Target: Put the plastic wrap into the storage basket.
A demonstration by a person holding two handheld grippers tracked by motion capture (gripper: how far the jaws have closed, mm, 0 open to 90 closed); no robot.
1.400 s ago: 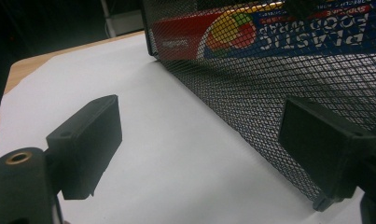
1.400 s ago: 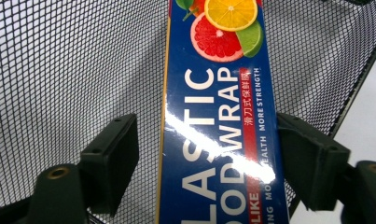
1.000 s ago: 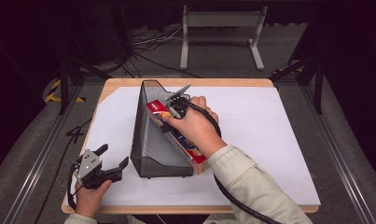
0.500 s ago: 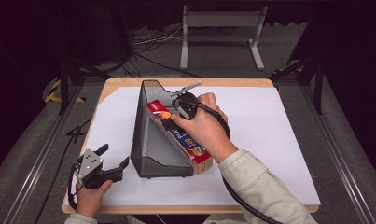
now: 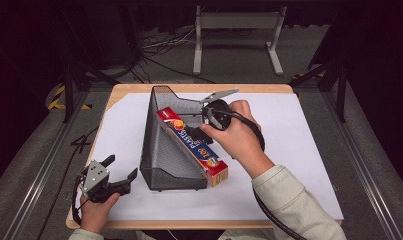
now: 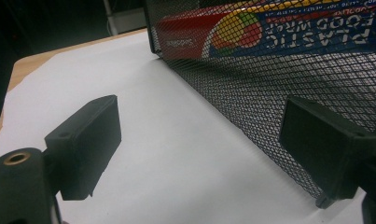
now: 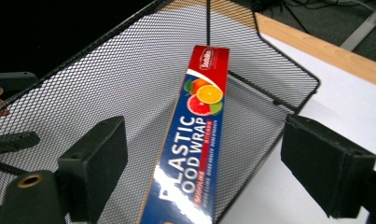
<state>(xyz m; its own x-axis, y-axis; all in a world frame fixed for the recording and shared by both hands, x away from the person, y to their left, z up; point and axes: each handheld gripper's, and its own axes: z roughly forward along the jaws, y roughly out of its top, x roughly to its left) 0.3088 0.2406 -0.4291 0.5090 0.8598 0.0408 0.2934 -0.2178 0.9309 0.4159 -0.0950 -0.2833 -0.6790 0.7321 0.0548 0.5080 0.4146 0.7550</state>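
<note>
Plastic wrap box (image 5: 193,147) lies slanted in the black mesh file holder (image 5: 166,150) mid-table, far end against the mesh wall, near end poking out past the holder's open front toward me. My right gripper (image 5: 205,131) sits over the box's middle with jaws spread, nothing clamped; in the right gripper view the box (image 7: 191,140) runs up between them. My left gripper (image 5: 123,176) is on the white sheet (image 5: 299,145) near the table's front-left corner, jaws released, just beside the holder's mesh side (image 6: 288,107).
</note>
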